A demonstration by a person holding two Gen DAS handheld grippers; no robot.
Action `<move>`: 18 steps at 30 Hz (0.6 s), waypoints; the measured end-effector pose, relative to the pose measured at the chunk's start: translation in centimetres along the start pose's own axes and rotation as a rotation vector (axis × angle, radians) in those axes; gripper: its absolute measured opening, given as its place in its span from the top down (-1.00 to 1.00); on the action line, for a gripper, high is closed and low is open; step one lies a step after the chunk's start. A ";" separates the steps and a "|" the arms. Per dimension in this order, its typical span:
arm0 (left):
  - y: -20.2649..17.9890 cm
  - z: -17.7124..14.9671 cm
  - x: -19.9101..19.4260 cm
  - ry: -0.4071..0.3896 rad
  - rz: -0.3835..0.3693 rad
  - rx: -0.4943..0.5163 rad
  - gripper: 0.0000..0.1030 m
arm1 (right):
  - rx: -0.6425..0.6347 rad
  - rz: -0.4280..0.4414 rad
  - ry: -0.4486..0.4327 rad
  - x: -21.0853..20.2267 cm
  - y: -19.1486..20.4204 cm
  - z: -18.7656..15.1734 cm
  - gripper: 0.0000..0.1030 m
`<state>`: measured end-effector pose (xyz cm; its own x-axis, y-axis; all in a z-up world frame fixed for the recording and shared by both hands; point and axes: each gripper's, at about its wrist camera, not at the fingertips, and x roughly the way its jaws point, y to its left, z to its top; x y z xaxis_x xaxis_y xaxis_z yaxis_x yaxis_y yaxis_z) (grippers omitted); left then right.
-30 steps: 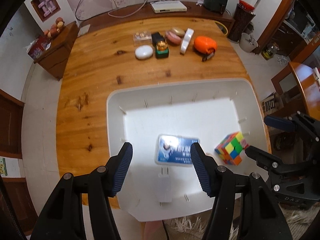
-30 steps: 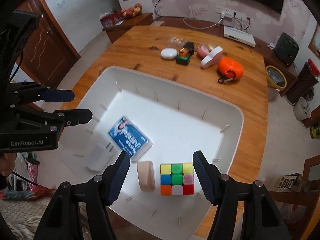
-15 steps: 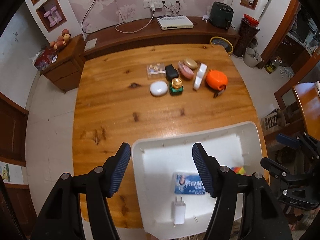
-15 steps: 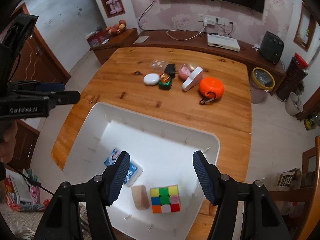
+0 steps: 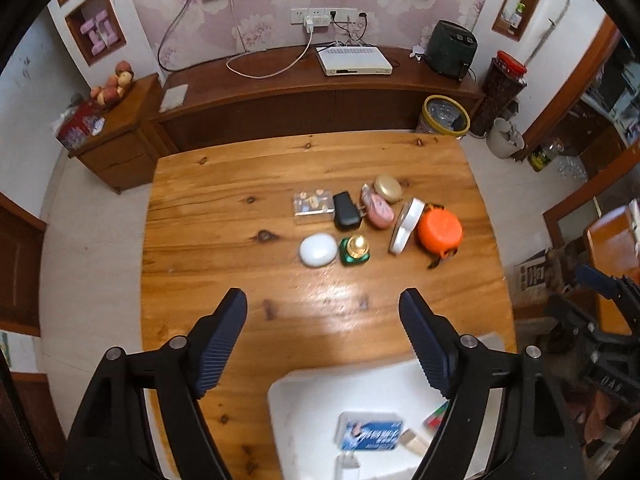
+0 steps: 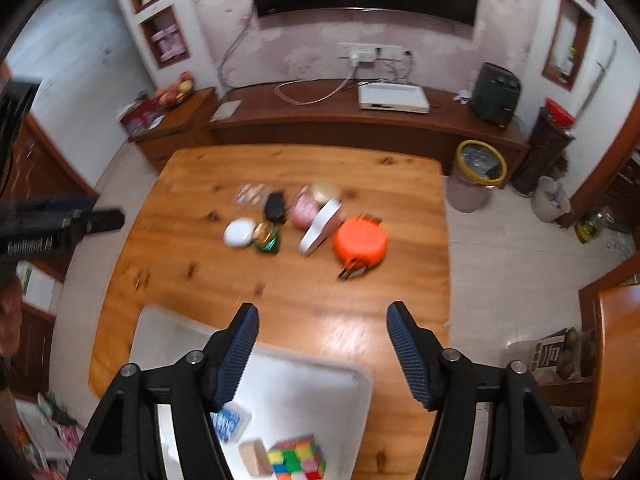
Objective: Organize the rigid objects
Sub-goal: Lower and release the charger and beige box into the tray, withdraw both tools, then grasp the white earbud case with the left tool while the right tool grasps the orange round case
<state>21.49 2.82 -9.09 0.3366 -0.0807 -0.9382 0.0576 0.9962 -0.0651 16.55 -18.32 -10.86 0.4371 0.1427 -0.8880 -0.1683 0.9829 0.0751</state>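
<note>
- Grippers both held wide apart, gripping nothing: our left gripper (image 5: 323,316) and right gripper (image 6: 322,322) hover above the glossy, knotted wooden table (image 5: 224,240), ribbed blue pads (image 5: 218,354) facing inward.
- At 6 o'clock we see the white plastic tray (image 5: 304,404) with rounded corners; it holds a flat blue card box (image 5: 370,434), a colourful cube (image 6: 298,462) and a tan block (image 6: 252,458).
- Toward 12 o'clock sit a smooth white pebble-shaped case (image 5: 318,250), a round orange tape measure (image 5: 440,232) and a gold-capped green jar (image 5: 355,249).

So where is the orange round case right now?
In both wrist views the orange round case sits on the wooden table, rightmost of the loose cluster, right beside the white case.
</note>
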 end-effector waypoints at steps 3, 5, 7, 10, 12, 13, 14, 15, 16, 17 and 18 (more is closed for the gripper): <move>0.3 1.7 2.0 0.026 -0.002 -0.020 -0.57 | 0.065 0.014 0.008 1.2 -1.5 2.8 -0.49; 0.6 2.6 3.8 0.052 0.009 -0.034 -0.57 | 0.094 0.025 0.025 2.4 -2.3 4.4 -0.49; 1.0 3.1 5.9 0.083 0.027 -0.044 -0.57 | 0.123 0.012 0.050 4.2 -3.1 5.7 -0.50; 1.6 3.4 9.4 0.125 0.072 -0.049 -0.57 | 0.176 0.002 0.114 7.7 -4.2 7.0 -0.50; 2.2 3.6 11.8 0.161 0.090 -0.066 -0.57 | 0.203 -0.009 0.169 10.7 -4.9 7.4 -0.50; 2.5 3.6 12.9 0.176 0.093 -0.077 -0.57 | 0.209 -0.016 0.189 11.8 -5.1 7.5 -0.50; 2.8 3.7 13.6 0.186 0.098 -0.084 -0.57 | 0.214 -0.025 0.211 13.1 -5.2 7.4 -0.50; 3.2 3.7 14.8 0.203 0.118 -0.096 -0.57 | 0.219 -0.027 0.242 14.7 -5.3 7.3 -0.50; 3.4 3.8 15.6 0.215 0.130 -0.102 -0.57 | 0.225 -0.027 0.261 15.7 -5.4 7.3 -0.50; 3.5 3.8 16.4 0.229 0.138 -0.110 -0.57 | 0.233 -0.026 0.279 16.7 -5.4 7.1 -0.50; 3.8 3.9 17.4 0.250 0.129 -0.125 -0.57 | 0.244 -0.025 0.305 18.0 -5.4 6.9 -0.50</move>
<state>31.20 5.06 -24.35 0.0914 0.0421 -0.9949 -0.0922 0.9952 0.0336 31.45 -20.26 -24.17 0.1490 0.1129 -0.9824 0.0702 0.9897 0.1244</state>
